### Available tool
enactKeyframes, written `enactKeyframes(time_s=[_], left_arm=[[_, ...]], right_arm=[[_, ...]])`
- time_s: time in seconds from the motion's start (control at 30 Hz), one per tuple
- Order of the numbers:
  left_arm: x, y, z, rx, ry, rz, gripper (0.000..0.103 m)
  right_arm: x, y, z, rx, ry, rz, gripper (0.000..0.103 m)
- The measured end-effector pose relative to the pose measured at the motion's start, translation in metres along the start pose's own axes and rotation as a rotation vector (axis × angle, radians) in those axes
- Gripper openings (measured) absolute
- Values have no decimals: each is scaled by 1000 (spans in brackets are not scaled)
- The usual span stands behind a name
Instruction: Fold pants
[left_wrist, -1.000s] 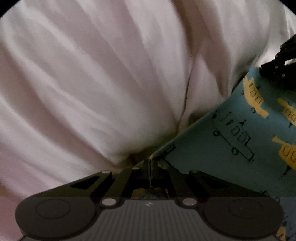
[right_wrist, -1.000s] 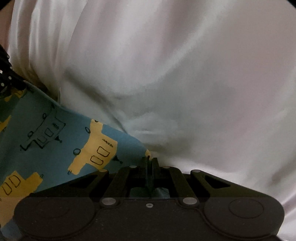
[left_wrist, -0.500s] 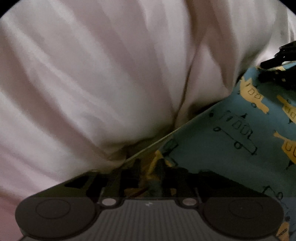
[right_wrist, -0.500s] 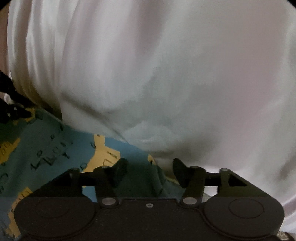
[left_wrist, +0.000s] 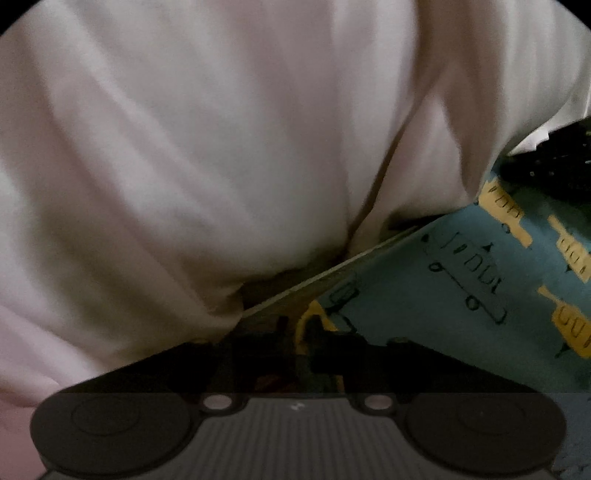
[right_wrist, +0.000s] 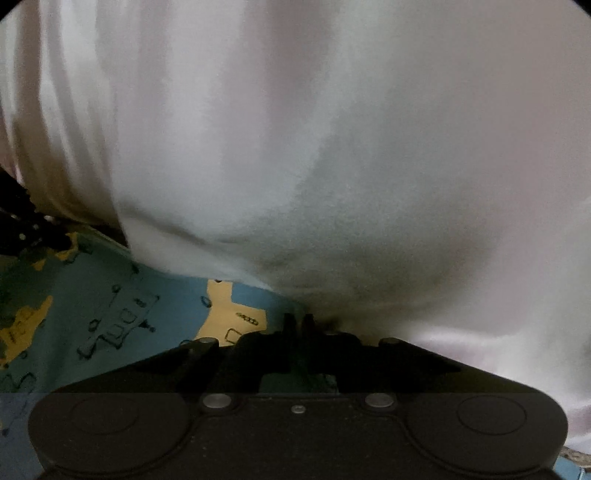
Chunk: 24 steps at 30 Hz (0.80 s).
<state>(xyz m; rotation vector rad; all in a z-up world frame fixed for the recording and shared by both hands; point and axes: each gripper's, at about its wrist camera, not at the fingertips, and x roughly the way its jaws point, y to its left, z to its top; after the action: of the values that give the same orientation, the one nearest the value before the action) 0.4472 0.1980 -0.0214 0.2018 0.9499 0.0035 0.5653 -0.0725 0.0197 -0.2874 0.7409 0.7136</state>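
Observation:
The pants (left_wrist: 417, 295) are teal-blue cloth printed with yellow and outlined vehicles, lying on a white sheet (left_wrist: 184, 147). In the left wrist view my left gripper (left_wrist: 297, 326) is shut on the pants' near corner, with a fold of yellow-printed cloth pinched between the fingers. My right gripper (left_wrist: 554, 166) shows dark at the far right on the same edge. In the right wrist view the right gripper (right_wrist: 297, 321) is shut on the opposite corner of the pants (right_wrist: 92, 295), where the cloth meets the sheet. The left gripper (right_wrist: 22, 229) is a dark shape at the left edge.
Rumpled white sheet (right_wrist: 351, 147) fills everything beyond the pants in both views, with soft folds and a shadowed dip under the cloth's edge. No other objects show.
Both grippers opened half a second ago and have closed again on the pants' corners. The pants' edge has shifted slightly in both views.

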Motion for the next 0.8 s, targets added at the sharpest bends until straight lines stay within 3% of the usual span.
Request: enactKeyframes(time_s=[0.33, 0.8], left_arm=[[-27, 0, 0, 37, -55, -2, 1], [-81, -20, -14, 117, -127, -24, 1]], right_arm=[[-56, -3, -11, -23, -93, 16, 1], [-141, 6, -59, -51, -223, 15, 1]])
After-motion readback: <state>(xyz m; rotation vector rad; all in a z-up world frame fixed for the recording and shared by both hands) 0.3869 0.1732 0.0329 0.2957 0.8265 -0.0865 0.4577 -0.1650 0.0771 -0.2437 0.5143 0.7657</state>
